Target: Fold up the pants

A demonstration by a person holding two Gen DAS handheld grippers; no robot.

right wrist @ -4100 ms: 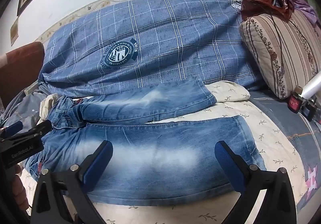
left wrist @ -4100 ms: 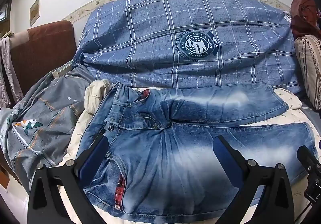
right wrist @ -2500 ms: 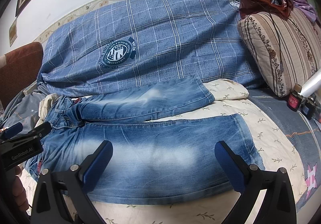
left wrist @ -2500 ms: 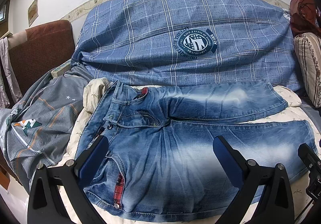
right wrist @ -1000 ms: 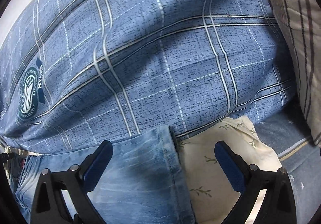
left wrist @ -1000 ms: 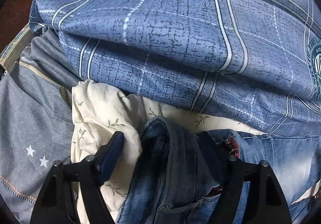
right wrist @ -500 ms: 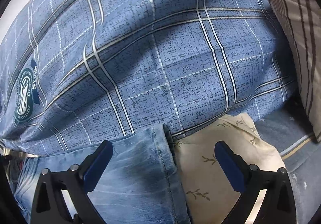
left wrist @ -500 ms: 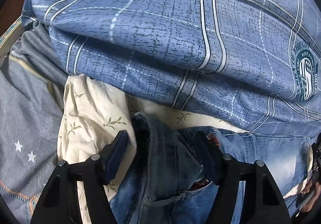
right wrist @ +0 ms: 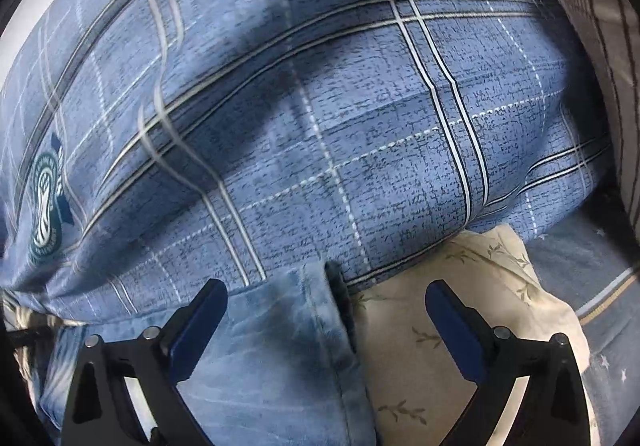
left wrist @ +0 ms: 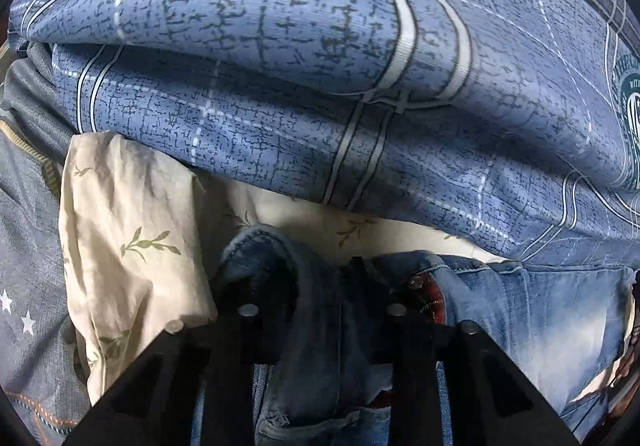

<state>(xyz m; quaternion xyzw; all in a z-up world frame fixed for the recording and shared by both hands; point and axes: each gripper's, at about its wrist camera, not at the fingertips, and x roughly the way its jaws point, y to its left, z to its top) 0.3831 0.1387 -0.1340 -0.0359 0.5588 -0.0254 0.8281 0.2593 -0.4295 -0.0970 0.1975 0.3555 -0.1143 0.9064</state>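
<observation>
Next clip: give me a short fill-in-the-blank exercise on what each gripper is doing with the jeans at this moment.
1. The left gripper is ____ on the jeans' waistband.
2. The right gripper is ____, its fingers either side of the jeans' leg hem.
3. Behind the jeans lies a blue ____ quilt.

Missing words: shut; open; plaid

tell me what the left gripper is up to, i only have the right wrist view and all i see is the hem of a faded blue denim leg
Observer: The left gripper is shut on the bunched waistband of the faded blue denim jeans.
Operator: which part of the waistband, any landmark near it
Observer: A patch of red plaid lining with a metal rivet shows just right of the grip, and a crumpled cream leaf-print sheet lies to its left.
</observation>
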